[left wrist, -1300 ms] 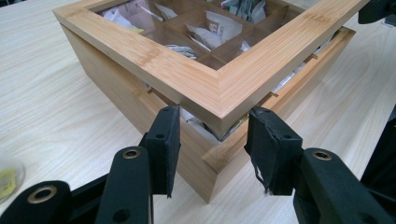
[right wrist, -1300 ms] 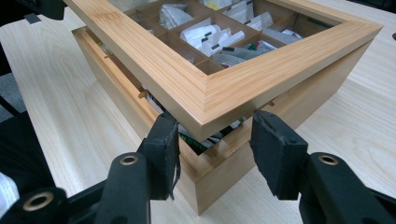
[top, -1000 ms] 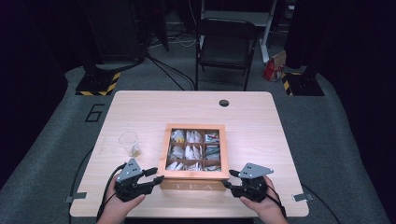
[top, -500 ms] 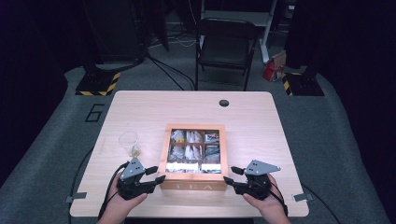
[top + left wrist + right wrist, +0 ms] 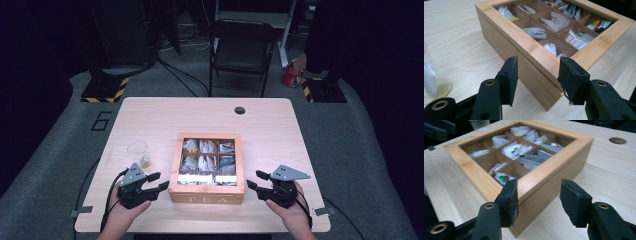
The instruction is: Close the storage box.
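Tea box (image 5: 206,170) mid-table (near front edge); glass (image 5: 138,153) left.

black claws (image 5: 537,80), grey plates, trailing cables

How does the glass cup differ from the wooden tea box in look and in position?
The glass cup is clear, round and open on top; the wooden tea box is square, opaque bamboo with a windowed lid. The cup stands apart to the box's left, nearer the left gripper; the box sits between both grippers. Both rest upright on the table.
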Demonstrator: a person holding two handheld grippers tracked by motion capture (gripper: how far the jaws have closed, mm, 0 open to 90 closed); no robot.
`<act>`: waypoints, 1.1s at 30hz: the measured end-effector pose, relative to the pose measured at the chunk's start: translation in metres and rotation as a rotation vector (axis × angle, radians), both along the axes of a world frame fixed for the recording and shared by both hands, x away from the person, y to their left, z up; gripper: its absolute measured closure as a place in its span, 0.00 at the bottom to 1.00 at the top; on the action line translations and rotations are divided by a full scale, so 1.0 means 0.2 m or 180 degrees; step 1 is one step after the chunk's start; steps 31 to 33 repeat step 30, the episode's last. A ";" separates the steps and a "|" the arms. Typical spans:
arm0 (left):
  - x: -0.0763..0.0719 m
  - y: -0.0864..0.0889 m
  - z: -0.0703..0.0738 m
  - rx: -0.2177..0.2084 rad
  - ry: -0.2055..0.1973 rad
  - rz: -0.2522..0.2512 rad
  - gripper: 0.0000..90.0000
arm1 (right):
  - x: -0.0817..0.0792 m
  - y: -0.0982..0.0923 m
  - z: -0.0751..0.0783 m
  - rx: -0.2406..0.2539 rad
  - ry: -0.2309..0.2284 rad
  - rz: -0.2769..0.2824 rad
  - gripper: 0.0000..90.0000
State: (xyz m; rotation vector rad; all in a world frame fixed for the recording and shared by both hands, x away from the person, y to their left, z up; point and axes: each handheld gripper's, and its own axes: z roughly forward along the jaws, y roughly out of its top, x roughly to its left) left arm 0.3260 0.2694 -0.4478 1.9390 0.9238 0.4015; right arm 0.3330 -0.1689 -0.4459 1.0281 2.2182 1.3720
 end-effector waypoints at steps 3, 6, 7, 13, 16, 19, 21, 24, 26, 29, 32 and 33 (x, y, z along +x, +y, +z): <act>0.01 0.01 -0.01 0.0012 0.0030 0.0000 0.56 | 0.01 -0.03 -0.02 0.0010 0.0032 -0.0125 0.53; 0.01 0.02 -0.01 0.0013 0.0032 0.0016 0.55 | 0.02 -0.05 -0.04 -0.0014 0.0047 -0.0208 0.52; 0.01 0.02 -0.01 0.0012 0.0018 0.0016 0.55 | 0.03 -0.06 -0.05 -0.0019 0.0053 -0.0240 0.52; 0.00 0.03 -0.01 0.0007 -0.0014 -0.0011 0.54 | 0.04 -0.09 -0.08 -0.0064 0.0059 -0.0375 0.51; 0.00 0.03 -0.02 0.0003 -0.0008 -0.0003 0.54 | 0.04 -0.09 -0.10 -0.0080 0.0069 -0.0376 0.51; 0.00 0.04 -0.02 0.0004 0.0012 0.0002 0.54 | 0.04 -0.09 -0.12 -0.0148 0.0078 -0.0378 0.51; 0.00 0.04 -0.03 -0.0009 -0.0015 0.0034 0.54 | 0.04 -0.09 -0.13 -0.0156 0.0126 -0.0351 0.51; 0.00 0.05 -0.03 -0.0005 0.0010 0.0025 0.54 | 0.05 -0.09 -0.15 -0.0209 0.0120 -0.0339 0.51; 0.00 0.05 -0.03 -0.0008 0.0010 0.0027 0.54 | 0.05 -0.09 -0.15 -0.0201 0.0154 -0.0354 0.51; 0.01 0.06 -0.03 0.0005 0.0011 0.0025 0.54 | 0.05 -0.10 -0.16 -0.0159 0.0179 -0.0352 0.50; 0.01 0.06 -0.03 0.0002 0.0019 0.0026 0.54 | 0.05 -0.10 -0.16 -0.0181 0.0175 -0.0341 0.50; 0.01 0.06 -0.03 0.0002 0.0019 0.0026 0.54 | 0.05 -0.10 -0.16 -0.0181 0.0175 -0.0341 0.50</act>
